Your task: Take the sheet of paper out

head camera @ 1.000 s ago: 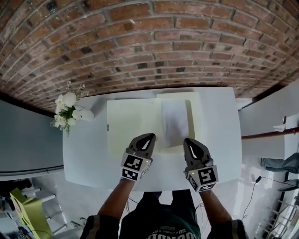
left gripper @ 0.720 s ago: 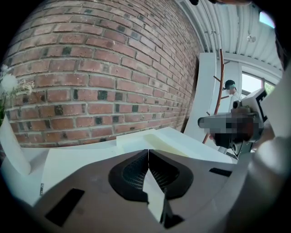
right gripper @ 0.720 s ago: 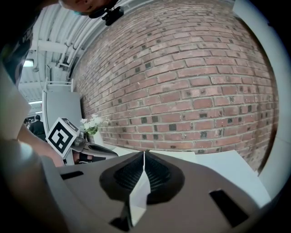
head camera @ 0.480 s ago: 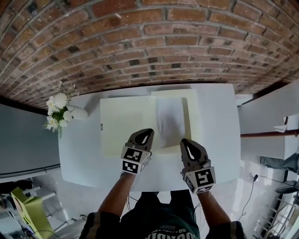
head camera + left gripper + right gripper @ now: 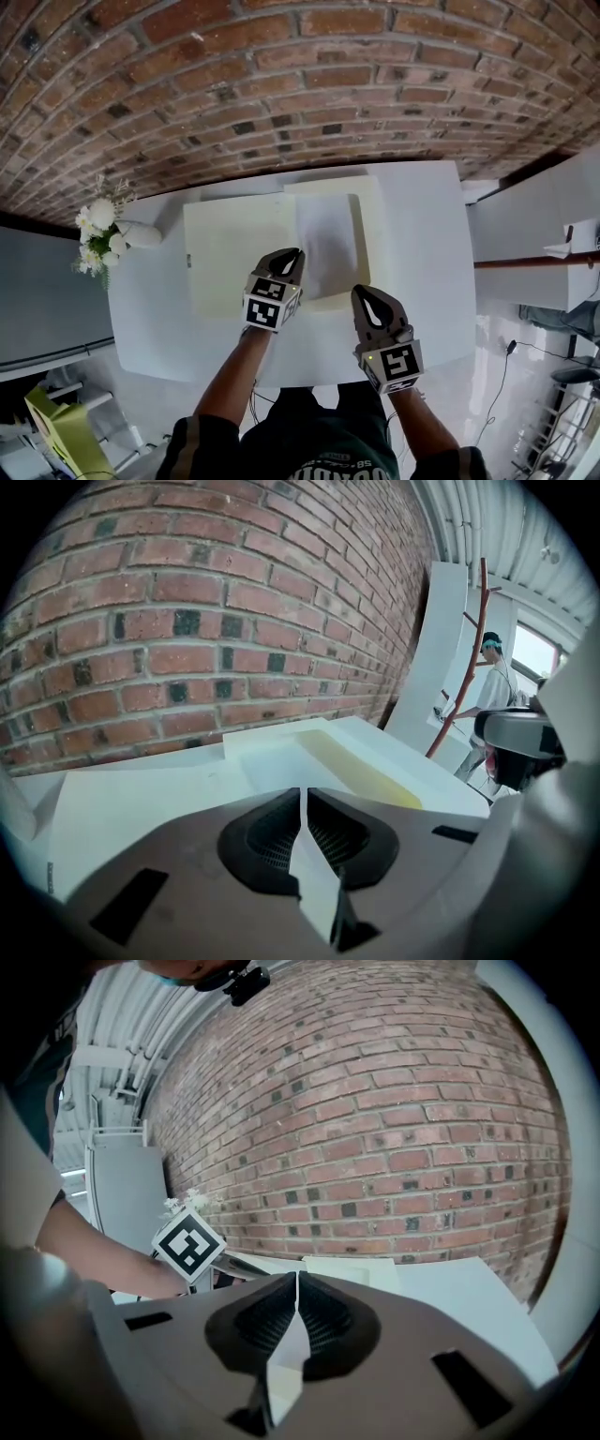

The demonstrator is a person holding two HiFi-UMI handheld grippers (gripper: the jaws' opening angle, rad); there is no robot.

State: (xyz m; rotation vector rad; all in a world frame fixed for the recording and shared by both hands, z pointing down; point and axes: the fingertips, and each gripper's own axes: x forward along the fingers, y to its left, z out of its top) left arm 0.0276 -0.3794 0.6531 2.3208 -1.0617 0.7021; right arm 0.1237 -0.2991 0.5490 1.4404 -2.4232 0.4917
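Lowered, left gripper (image 5: 292,253) hovers over the cream folder (image 5: 228,258); fingers together, as on right gripper (image 5: 362,291).

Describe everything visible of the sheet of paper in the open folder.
The sheet of paper is plain white, rectangular and thin-looking, with no visible print. It lies flat on the right half of the open pale yellow folder, its long sides running away from the person. The shut left gripper points at its left edge; whether it touches cannot be told.
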